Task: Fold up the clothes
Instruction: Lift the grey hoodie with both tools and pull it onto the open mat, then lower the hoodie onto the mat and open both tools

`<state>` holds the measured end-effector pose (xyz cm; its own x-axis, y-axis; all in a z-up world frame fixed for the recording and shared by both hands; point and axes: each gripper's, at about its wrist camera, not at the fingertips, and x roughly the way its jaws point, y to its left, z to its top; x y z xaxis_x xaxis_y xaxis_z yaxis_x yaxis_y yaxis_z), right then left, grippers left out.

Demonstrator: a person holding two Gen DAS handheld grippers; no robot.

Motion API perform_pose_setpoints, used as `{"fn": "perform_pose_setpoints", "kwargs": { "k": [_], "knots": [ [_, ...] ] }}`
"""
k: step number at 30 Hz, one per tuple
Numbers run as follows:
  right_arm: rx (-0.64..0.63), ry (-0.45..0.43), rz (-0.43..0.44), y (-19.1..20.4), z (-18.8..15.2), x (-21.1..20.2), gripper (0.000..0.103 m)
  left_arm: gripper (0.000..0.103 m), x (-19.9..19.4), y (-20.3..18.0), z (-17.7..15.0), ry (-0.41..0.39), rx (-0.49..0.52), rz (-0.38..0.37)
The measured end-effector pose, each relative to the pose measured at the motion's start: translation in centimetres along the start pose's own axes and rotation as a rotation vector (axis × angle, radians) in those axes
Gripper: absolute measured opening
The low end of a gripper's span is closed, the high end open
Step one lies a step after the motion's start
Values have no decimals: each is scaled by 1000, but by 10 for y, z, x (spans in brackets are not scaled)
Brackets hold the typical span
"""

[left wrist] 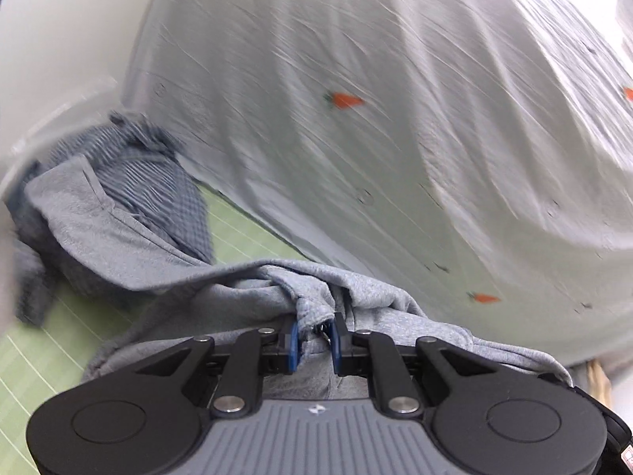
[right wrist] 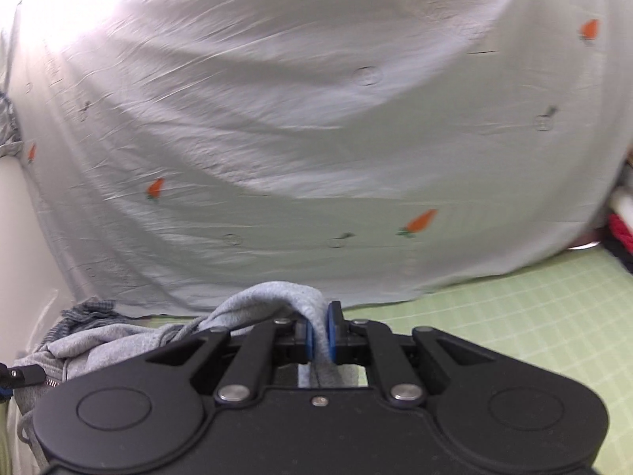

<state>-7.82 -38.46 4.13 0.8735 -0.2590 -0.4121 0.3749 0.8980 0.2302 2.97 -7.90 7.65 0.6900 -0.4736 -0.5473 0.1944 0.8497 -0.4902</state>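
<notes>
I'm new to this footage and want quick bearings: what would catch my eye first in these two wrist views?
First, the big pale sheet with orange carrots, filling the background of both views above the green grid mat. Next, the grey garment, bunched in the foreground and pinched by both the left gripper and right gripper. A blue checked garment lies crumpled at far left.

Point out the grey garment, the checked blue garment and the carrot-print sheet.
grey garment point(left wrist: 118, 245): left wrist view, on its flat panel left of the gripper.
checked blue garment point(left wrist: 166, 182): left wrist view, on its striped middle.
carrot-print sheet point(right wrist: 277, 118): right wrist view, on its wrinkled middle.
</notes>
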Motion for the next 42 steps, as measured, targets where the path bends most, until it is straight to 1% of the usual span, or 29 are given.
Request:
{"fn": "perform_pose_setpoints", "kwargs": {
  "k": [4, 9, 11, 12, 14, 16, 19, 21, 22, 23, 24, 25, 26, 27, 28, 29, 30, 31, 32, 35, 39, 42],
  "knots": [
    [34, -10, -81, -61, 2, -31, 8, 16, 21, -43, -45, 77, 41, -54],
    [60, -23, -193, -134, 4, -68, 8, 17, 51, -95, -97, 198, 55, -129],
    [71, -16, -236, -162, 3, -79, 8, 17, 62, -113, -118, 247, 72, -143],
    [72, -3, -257, -174, 1, -83, 8, 18, 68, -118, -129, 278, 85, -135],
    [68, 38, -289, -196, -6, -86, 8, 21, 79, -128, -151, 342, 111, -119],
    [51, 115, -305, -215, -23, -80, 10, 25, 92, -128, -174, 418, 149, -93],
    [81, 278, -321, -242, -58, -59, 12, 27, 106, -109, -204, 537, 93, -22],
    [157, 358, -322, -259, -80, -55, 14, 30, 100, -98, -211, 544, 74, 26],
    [180, 383, -320, -264, -88, -54, 17, 35, 95, -93, -212, 540, 70, 47],
    [174, 385, -307, -264, -91, -55, 19, 38, 90, -89, -214, 535, 65, 66],
    [168, 383, -294, -264, -92, -56, 25, 43, 85, -84, -213, 526, 58, 82],
    [161, 371, -287, -263, -90, -58, 36, 44, 81, -80, -212, 517, 52, 98],
    [154, 359, -279, -262, -88, -58, 49, 44, 76, -78, -211, 514, 50, 115],
    [147, 350, -272, -261, -85, -58, 55, 44, 72, -75, -210, 511, 48, 132],
    [140, 347, -271, -260, -83, -56, 61, 49, 68, -72, -209, 507, 46, 150],
    [143, 350, -274, -262, -83, -54, 63, 54, 62, -71, -208, 497, 52, 172],
    [145, 353, -276, -264, -83, -52, 64, 65, 56, -69, -207, 487, 57, 194],
    [148, 356, -278, -266, -83, -50, 65, 70, 50, -66, -208, 477, 59, 210],
    [152, 359, -280, -267, -83, -48, 67, 71, 47, -62, -207, 476, 51, 222],
    [185, 378, -290, -275, -90, -49, 69, 71, 36, -49, -208, 481, 17, 250],
    [222, 409, -301, -282, -102, -52, 70, 71, 39, -37, -218, 526, -62, 232],
    [228, 431, -294, -283, -106, -51, 70, 72, 45, -39, -227, 546, -77, 238]
  ]
}}
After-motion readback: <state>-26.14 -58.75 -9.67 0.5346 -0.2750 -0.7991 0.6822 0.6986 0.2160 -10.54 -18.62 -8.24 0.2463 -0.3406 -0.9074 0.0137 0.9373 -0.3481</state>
